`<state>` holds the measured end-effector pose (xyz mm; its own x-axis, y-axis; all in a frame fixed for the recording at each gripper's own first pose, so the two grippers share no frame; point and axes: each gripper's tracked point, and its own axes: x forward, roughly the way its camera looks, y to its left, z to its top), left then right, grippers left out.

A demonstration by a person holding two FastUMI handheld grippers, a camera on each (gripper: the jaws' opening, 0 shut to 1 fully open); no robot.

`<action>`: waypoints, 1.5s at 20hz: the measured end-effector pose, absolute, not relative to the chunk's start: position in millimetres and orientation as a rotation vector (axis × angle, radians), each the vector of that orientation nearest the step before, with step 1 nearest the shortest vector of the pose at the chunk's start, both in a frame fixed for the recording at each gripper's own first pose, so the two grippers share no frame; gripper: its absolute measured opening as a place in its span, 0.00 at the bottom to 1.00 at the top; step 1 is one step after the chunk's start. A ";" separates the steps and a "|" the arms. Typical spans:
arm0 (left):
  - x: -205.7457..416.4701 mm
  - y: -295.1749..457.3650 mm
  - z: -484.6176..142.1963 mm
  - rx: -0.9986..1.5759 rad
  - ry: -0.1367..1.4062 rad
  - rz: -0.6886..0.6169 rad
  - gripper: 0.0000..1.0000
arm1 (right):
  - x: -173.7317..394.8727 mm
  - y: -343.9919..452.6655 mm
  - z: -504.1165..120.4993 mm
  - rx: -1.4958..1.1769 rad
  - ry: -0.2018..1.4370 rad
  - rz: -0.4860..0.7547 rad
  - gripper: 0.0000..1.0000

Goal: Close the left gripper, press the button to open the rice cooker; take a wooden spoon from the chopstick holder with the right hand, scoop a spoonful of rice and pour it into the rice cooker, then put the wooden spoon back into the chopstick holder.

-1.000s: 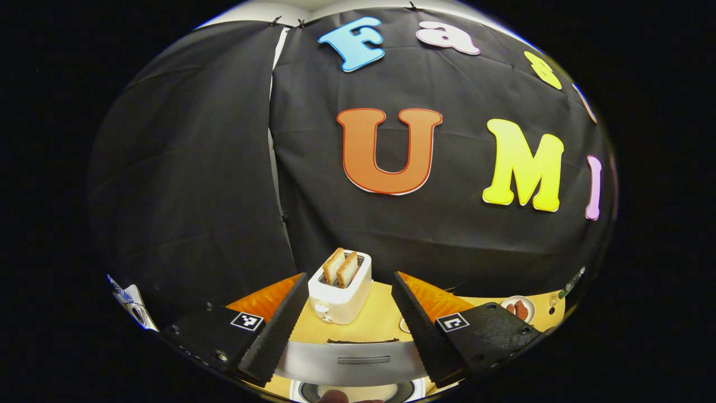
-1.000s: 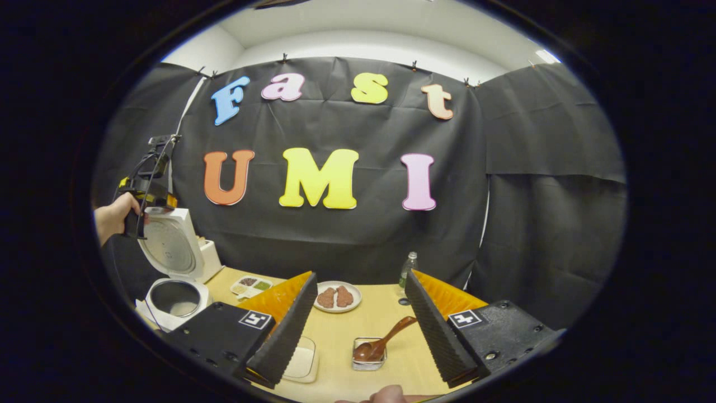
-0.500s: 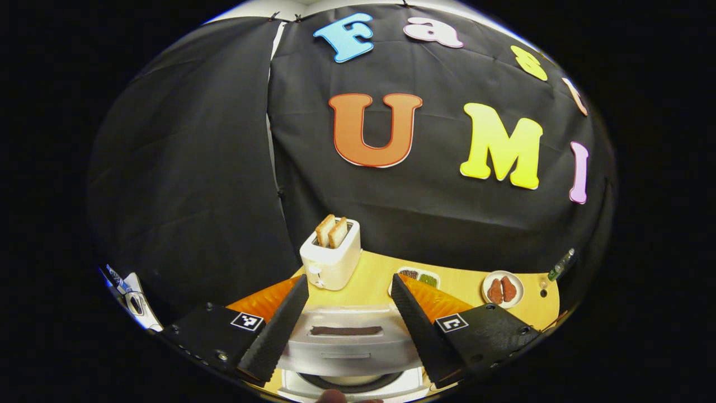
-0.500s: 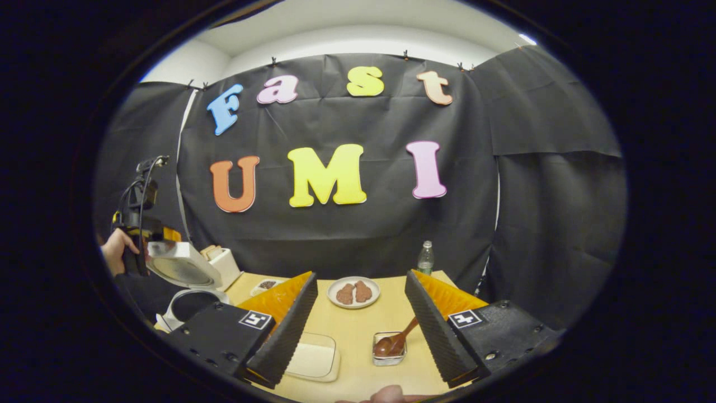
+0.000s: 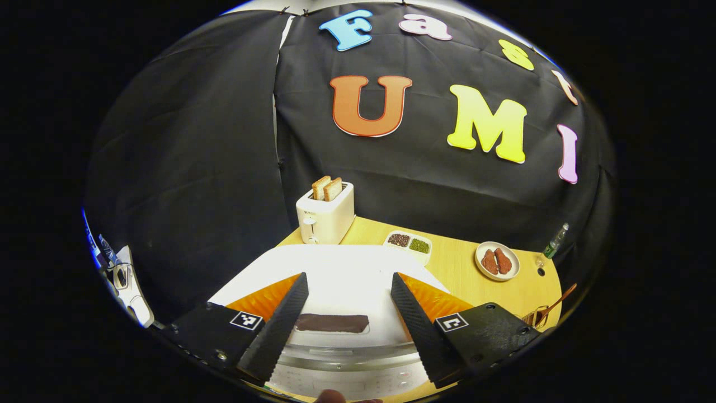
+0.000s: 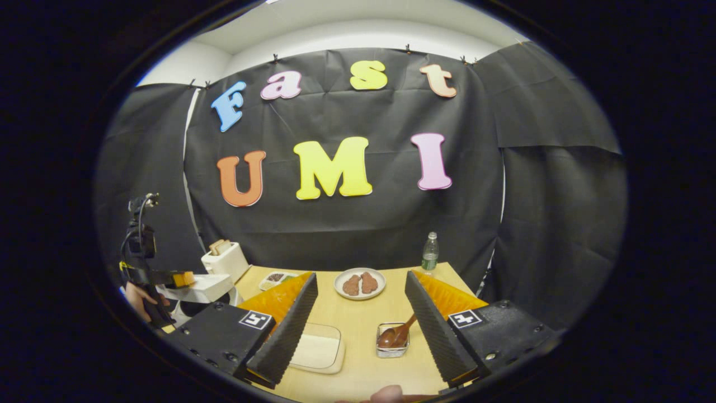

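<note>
a staged recording booth dressed as a kitchen, not a real home. black cloth [image 6: 347, 224] hangs clipped along its top edge as the walls, with a plain white wall and ceiling [image 6: 358, 33] above it. a light wooden table [image 6: 363, 364] carries kitchen props: a white toaster [image 5: 325, 212] with two slices of bread at the far left corner, a white rice cooker [image 5: 335, 280] near the left edge, a divided dish of beans or grains [image 5: 408, 244], hard to tell which, a plate of brownish food [image 6: 359, 283], a plastic bottle [image 6: 429, 252] at the far right corner, and a wooden spoon [image 6: 396, 334] in a small holder.
</note>
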<state>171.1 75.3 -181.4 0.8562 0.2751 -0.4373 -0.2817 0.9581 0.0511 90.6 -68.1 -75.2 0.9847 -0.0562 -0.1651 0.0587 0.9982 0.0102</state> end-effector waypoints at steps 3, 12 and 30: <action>163.1 73.9 -193.7 0.019 0.463 0.293 0.97 | 90.9 -64.4 -76.3 0.019 0.173 -0.043 0.99; 147.5 70.1 -227.8 -0.013 0.481 0.282 0.97 | 93.9 -56.1 -85.6 0.020 0.215 -0.005 1.00; 144.0 71.6 -244.4 -0.040 0.362 0.317 0.99 | 138.4 -32.2 -151.4 0.071 0.384 0.058 1.00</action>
